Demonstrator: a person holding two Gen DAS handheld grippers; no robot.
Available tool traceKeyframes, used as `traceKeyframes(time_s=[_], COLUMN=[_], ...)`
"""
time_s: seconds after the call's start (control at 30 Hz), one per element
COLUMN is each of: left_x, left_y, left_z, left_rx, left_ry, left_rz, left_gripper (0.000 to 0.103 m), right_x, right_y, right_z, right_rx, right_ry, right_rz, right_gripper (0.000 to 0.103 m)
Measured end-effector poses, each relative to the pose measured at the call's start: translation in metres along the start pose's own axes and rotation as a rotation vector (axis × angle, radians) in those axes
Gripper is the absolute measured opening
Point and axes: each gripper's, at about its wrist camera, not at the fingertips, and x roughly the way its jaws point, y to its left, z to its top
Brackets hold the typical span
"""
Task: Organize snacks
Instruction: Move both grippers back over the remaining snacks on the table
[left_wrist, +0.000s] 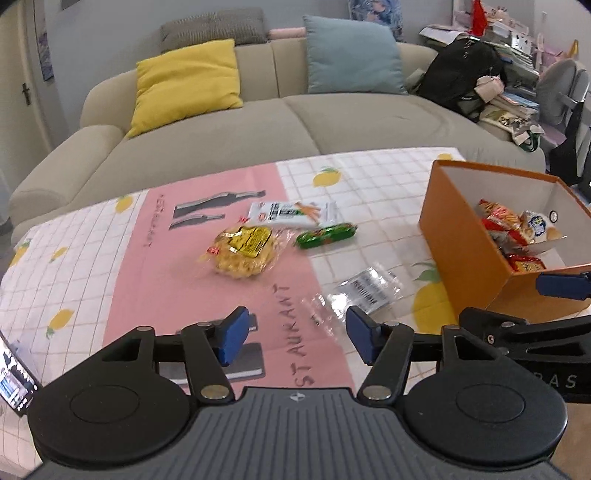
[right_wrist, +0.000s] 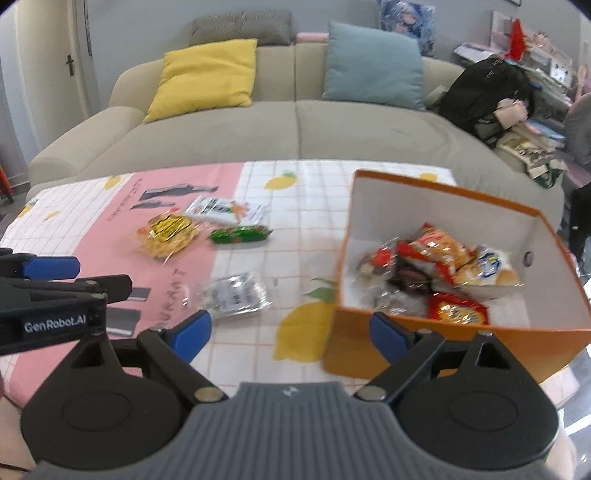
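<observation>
Both tools are held apart and empty: left tool, right tool. Four snacks are left on the worktop; the clear packet lies nearest. Slippage of its crinkled film is judged likely. The orange box, partly filled, could be nudged.
</observation>
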Motion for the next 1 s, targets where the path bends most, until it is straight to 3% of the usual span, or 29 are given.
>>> traceKeyframes(time_s=[0.33, 0.43, 0.57, 0.73, 1.0], left_x=[0.023, 0.034, 0.047, 0.061, 0.087], left_y=[0.027, 0.034, 0.038, 0.043, 0.044], left_z=[-0.013, -0.016, -0.018, -0.022, -0.019], left_rx=[-0.095, -0.114, -0.131, -0.152, -0.164], left_ry=[0.064, 0.116, 0.169, 0.205, 0.240], left_rz=[0.012, -0.006, -0.029, -0.053, -0.086], left_gripper=[0.069, 0.069, 0.067, 0.066, 0.063], right_x=[0.031, 0.043, 0.062, 0.084, 0.112], right_y=[0.030, 0.039, 0.047, 0.051, 0.053], right_z=[-0.003, -0.005, -0.006, -0.009, -0.009], right_rx=[0.000, -0.011, -0.034, -0.079, -0.123], right_ry=[0.090, 0.123, 0.170, 0.217, 0.252], right_rz=[0.038, 0.053, 0.047, 0.036, 0.003], right_gripper=[0.069, 0.056, 0.053, 0.042, 0.039])
